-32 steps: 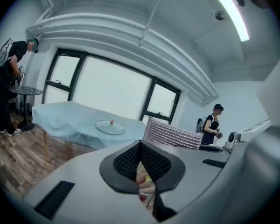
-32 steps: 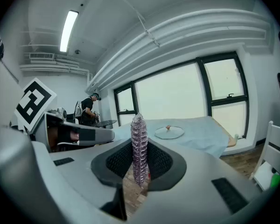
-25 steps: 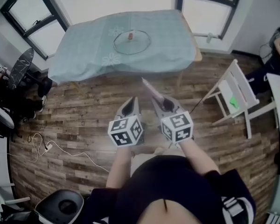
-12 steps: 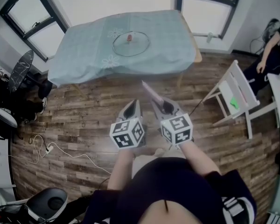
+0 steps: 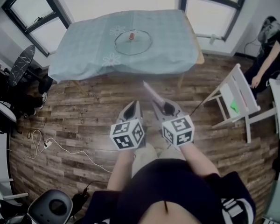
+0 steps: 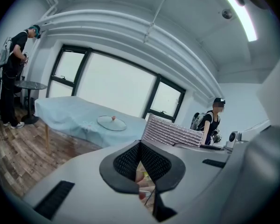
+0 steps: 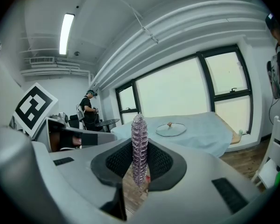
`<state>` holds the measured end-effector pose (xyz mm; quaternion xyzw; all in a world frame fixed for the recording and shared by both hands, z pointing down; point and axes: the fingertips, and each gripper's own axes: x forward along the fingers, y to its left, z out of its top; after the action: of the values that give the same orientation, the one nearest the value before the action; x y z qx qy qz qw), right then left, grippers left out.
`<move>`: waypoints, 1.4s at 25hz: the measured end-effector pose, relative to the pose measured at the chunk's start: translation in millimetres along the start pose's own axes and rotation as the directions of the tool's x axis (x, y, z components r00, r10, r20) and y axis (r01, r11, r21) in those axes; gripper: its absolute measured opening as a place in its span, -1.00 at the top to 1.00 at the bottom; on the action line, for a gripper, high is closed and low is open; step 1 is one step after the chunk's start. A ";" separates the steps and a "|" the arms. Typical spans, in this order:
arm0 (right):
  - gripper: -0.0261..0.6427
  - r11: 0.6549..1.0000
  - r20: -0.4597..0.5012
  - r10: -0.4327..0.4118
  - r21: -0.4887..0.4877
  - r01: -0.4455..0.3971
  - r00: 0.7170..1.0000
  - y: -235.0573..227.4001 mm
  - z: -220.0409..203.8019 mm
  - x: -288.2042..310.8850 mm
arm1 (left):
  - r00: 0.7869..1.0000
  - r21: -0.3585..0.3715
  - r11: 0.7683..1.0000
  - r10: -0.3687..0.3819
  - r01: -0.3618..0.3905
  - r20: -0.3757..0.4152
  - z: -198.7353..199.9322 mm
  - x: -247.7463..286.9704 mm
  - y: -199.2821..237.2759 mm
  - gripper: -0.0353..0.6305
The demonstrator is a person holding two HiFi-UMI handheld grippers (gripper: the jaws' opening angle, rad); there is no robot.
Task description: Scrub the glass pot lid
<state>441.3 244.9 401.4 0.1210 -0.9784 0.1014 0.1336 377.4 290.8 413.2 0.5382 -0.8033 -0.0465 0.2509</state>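
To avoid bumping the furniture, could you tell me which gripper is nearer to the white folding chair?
Right. The right gripper, shut on a ribbed lilac scrubber, is left of the white folding chair; the left gripper sits farther left.

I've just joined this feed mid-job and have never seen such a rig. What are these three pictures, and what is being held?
There is no robot arm: a person holds a two-jaw gripper in each hand. The head view looks down from a camera on the person's head: left gripper at left, right gripper at right. The other two pictures come from a camera riding on each gripper, looking along its jaws. Ahead stands a cloth-covered table, with the glass lid lying on it, well apart from both grippers. The left jaws are together with nothing between them. The right jaws are shut on a ribbed scrub pad, which sticks out forward. Scrubbing has not begun.
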 end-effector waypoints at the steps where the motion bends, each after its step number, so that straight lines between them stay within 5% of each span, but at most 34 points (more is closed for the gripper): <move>1: 0.68 1.000 -0.001 0.001 0.003 -0.001 1.000 -1.0 -0.8 0.5 | 1.000 -0.004 1.000 0.003 -0.003 0.000 -0.6 -0.4 0.7 0.89; 13: 0.68 0.999 -0.011 0.034 0.019 -0.033 0.999 -11.5 7.6 31.9 | 1.000 -0.036 0.999 0.027 -0.027 0.002 12.2 23.6 25.4 0.89; 35: 0.68 0.998 -0.058 -0.027 0.051 0.030 0.998 -94.0 41.8 192.6 | 0.998 -0.023 0.999 -0.024 0.023 -0.066 80.0 183.3 101.6 0.89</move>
<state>276.2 105.5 432.6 0.1356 -0.9694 0.1282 0.1597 201.6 154.7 443.3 0.5460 -0.7876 -0.0406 0.2828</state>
